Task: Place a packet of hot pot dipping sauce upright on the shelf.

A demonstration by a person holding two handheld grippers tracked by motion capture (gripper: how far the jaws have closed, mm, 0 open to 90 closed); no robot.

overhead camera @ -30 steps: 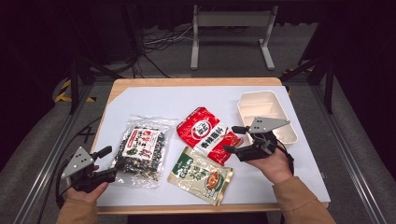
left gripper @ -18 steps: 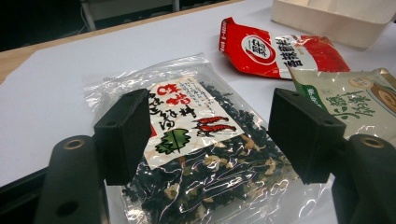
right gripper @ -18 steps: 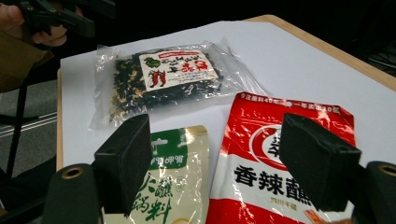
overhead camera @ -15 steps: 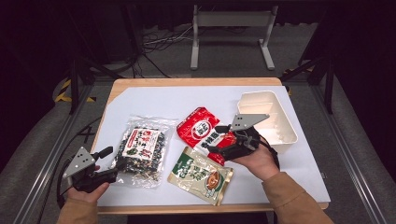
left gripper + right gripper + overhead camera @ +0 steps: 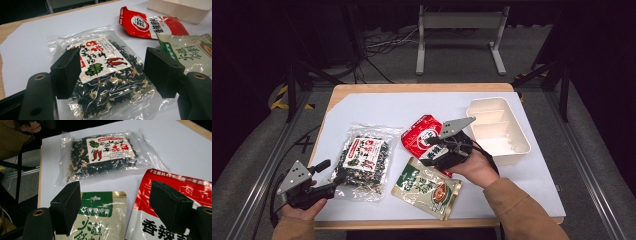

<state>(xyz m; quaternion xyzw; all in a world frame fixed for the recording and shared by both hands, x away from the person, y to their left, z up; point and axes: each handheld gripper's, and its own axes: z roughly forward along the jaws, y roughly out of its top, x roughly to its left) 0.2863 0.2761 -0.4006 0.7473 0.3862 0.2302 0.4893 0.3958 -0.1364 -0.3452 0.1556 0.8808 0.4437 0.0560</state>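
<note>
- Our right gripper hangs with its jaws apart, nothing between them.
- Below them lie our green pouch and red pouch, side by side.
- The clear seaweed bag lies beyond, toward the desk edge.

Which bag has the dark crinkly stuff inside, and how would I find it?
Start at the white sheet covering the wooden table and go to its left half. There lies a clear plastic bag of dark dried bits, in front of the left gripper. Unlike the red packet and green packet, you can see through it.
</note>
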